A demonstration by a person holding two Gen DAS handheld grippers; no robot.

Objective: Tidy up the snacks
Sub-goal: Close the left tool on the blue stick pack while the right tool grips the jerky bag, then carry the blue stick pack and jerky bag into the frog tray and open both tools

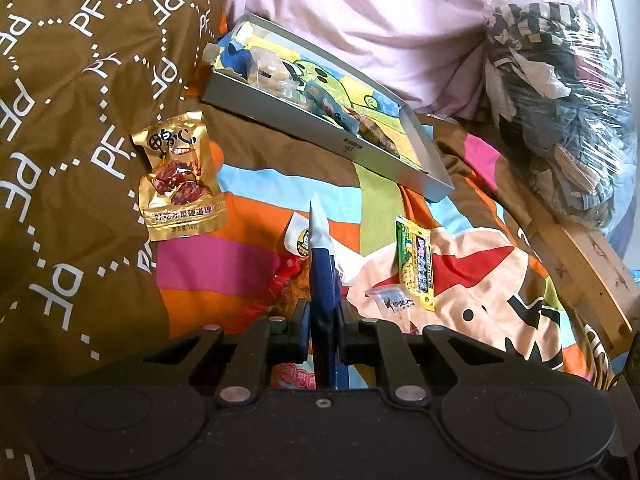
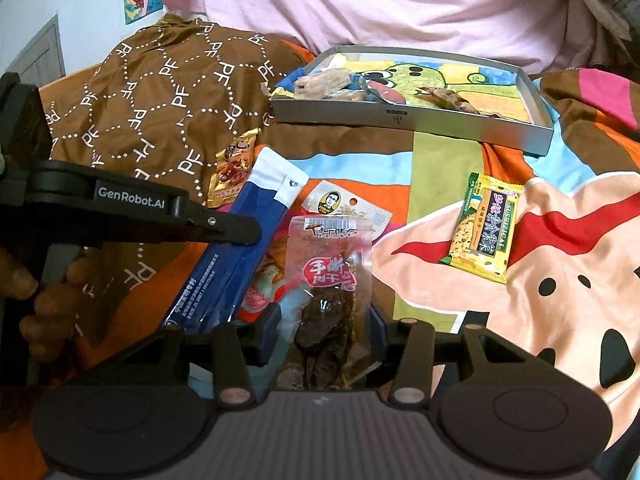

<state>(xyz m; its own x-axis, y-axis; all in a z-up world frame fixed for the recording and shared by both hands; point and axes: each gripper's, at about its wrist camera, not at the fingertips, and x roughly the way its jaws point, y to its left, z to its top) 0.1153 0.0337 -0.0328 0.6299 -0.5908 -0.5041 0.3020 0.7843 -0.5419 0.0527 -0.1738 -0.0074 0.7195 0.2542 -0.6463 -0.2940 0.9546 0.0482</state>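
Left claw point(image 1: 325, 316) clamped on blue packet point(image 1: 322, 280); right claw point(image 2: 324, 330) apart around clear jerky packet point(image 2: 330, 276).

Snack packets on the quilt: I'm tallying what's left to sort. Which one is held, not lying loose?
The blue-and-white packet, pinched edge-on in the left gripper. The gold packet and the yellow-green bar lie loose on the quilt.
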